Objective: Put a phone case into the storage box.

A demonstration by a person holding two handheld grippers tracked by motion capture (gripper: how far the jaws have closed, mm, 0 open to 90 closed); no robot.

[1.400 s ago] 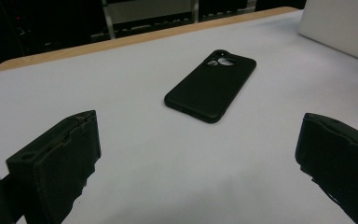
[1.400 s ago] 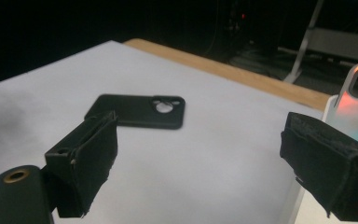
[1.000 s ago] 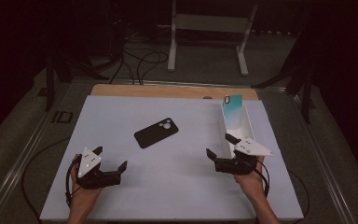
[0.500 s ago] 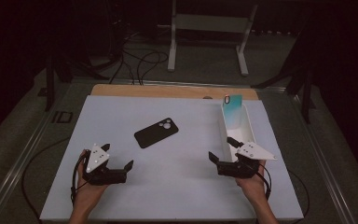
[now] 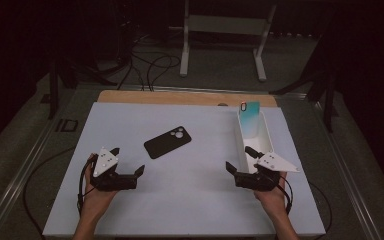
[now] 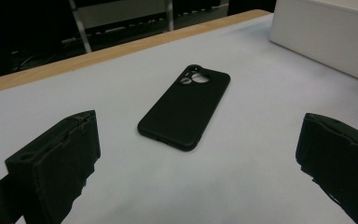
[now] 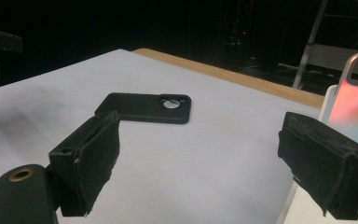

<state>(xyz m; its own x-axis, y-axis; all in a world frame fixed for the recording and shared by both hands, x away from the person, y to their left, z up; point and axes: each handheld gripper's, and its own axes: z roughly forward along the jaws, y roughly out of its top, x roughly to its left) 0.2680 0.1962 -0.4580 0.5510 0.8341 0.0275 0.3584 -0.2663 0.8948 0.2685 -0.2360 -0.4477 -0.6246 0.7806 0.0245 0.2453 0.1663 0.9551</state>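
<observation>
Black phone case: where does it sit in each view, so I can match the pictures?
High view: black phone case left of centre on the white mat.
Left gripper view: centre, beyond the open jaws.
Right gripper view: upper left of centre.
Shared landmark: white box.

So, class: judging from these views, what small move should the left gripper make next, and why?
Probably ease the left gripper forward toward the black phone case. Its jaws stand wide open and hold nothing, and in the left gripper view the case lies flat on the white table straight ahead between them, untouched. The right gripper is open too, but sits farther from the case, beside the white box.
</observation>
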